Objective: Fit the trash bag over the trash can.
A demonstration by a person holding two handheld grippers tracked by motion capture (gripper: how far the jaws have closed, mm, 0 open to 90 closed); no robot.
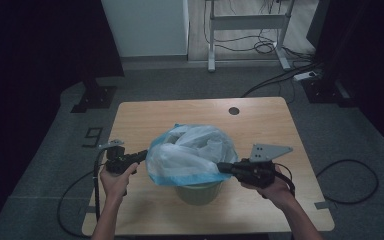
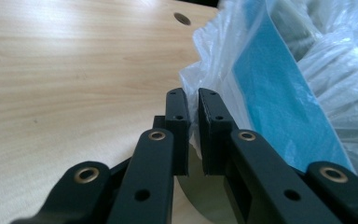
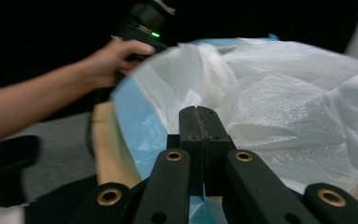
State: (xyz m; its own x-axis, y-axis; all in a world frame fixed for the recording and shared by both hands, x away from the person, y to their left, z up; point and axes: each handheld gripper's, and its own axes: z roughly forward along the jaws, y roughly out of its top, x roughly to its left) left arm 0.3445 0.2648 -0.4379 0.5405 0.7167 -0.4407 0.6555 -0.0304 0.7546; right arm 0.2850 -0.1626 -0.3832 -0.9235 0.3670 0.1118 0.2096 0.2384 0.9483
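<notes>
A translucent white plastic bag with a blue hem [image 1: 190, 150] is stretched over a small grey-green bin [image 1: 198, 192] near the front of the wooden table [image 1: 145, 117]. My left gripper [image 1: 142, 154] is at the bag's left edge. In the left gripper view its jaws [image 2: 193, 100] stand almost together, with the bag's film [image 2: 279, 93] caught in the narrow gap. My right gripper [image 1: 221, 166] is at the bag's right edge. In the right gripper view its jaws [image 3: 197, 112] are pressed together on the hem, with the bag [image 3: 284, 93] billowing behind them.
A round cable hole [image 1: 234, 110] sits near the table's far edge. Behind the table stand a white desk frame [image 1: 247, 22] and a power strip [image 1: 305, 76] with cables on the floor. The person's other hand [image 3: 121, 56] shows in the right gripper view.
</notes>
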